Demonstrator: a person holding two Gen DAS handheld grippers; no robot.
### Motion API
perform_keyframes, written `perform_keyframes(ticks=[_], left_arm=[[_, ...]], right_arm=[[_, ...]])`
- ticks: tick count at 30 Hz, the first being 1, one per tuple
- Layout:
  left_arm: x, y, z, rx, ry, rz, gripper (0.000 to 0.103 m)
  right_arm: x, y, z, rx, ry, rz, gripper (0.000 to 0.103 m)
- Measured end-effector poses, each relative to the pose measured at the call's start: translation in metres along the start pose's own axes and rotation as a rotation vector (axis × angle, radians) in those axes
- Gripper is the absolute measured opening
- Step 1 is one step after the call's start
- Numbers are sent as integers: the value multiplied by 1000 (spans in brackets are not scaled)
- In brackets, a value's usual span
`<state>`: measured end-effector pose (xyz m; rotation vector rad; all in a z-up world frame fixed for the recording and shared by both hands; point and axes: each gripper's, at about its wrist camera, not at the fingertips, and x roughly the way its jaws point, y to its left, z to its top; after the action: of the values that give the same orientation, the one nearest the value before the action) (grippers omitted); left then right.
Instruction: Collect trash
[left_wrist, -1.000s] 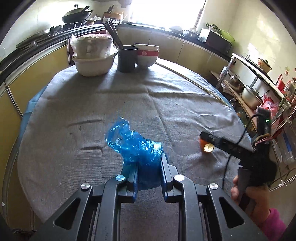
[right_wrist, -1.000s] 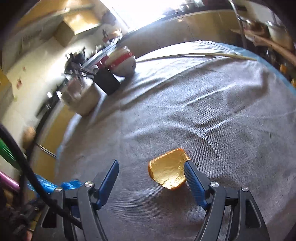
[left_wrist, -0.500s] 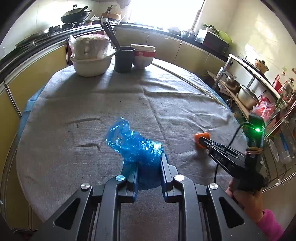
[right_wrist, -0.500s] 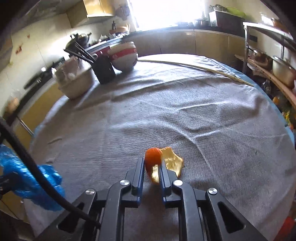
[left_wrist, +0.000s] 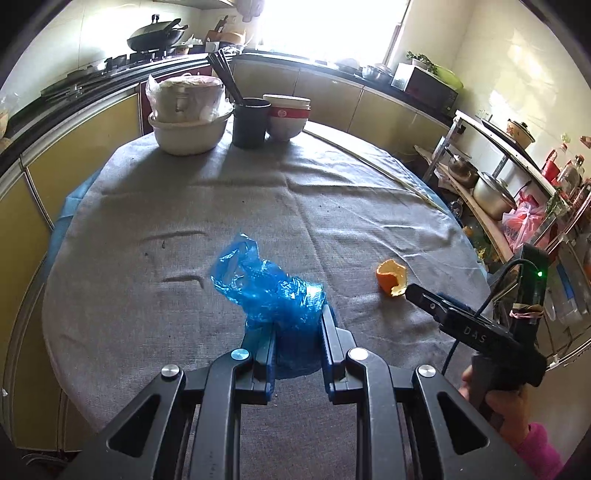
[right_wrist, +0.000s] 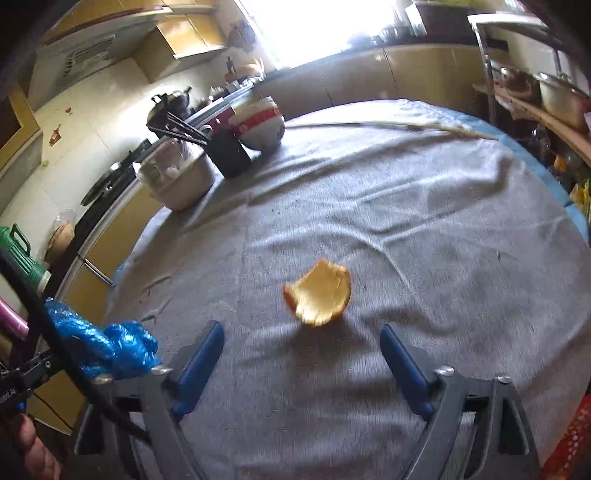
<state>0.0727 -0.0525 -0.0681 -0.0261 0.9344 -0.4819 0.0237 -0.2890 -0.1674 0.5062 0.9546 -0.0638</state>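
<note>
An orange peel (right_wrist: 319, 293) is seen lying cupped, pale side up, on the grey cloth (right_wrist: 424, 229) toward the near right part of the round table, untouched and just ahead of the right gripper (right_wrist: 301, 354), whose blue-padded jaws are spread wide to either side of it without contact. In the left wrist view the same peel (left_wrist: 391, 277) lies just beyond the tip of the right gripper (left_wrist: 415, 291), which is held by a hand in a pink sleeve (left_wrist: 506, 417). A crumpled blue bag (left_wrist: 269, 291) is clamped between the narrow jaws of the left gripper (left_wrist: 297, 325), its loose end standing up and leaning left above the cloth; it is well apart from the peel, to the peel's left. The bag (right_wrist: 110, 343) is also seen at the left edge of the right wrist view. At the far edge of the table a large cream basin (left_wrist: 190, 129) holding a wrapped bowl, a black cup (left_wrist: 249, 123) with chopsticks, and stacked red-banded bowls (left_wrist: 286, 118) are set side by side. A thin pale stick (right_wrist: 391, 125) lies along the far right rim. Kitchen counters and a rack with pots (left_wrist: 493, 192) are visible around the table.
</note>
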Motion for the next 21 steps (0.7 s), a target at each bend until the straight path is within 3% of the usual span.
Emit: perform_keyframes(ticks=[9,10,11,13,16,21], left_arm=[[17,8,6,-13,33,-7,21],[18,8,7,-14,35,-5,21],[20,8,7,-16,37,-3,21],[22,8,7,-22,46,-6,21],[20,6,6,-14,42,-2,21],[9,-3,6,3,26,-5,21]], right_arm=[[52,9,13,-99,23,-50,88],[55,11,13,-113,21,-62,83],[59,14,13,-139,20,-91,62],[70,19,13,-182,44,-150,41],[63,16,13,-169,28,-147,35],[26,8,7,-115,-23,-97,34]])
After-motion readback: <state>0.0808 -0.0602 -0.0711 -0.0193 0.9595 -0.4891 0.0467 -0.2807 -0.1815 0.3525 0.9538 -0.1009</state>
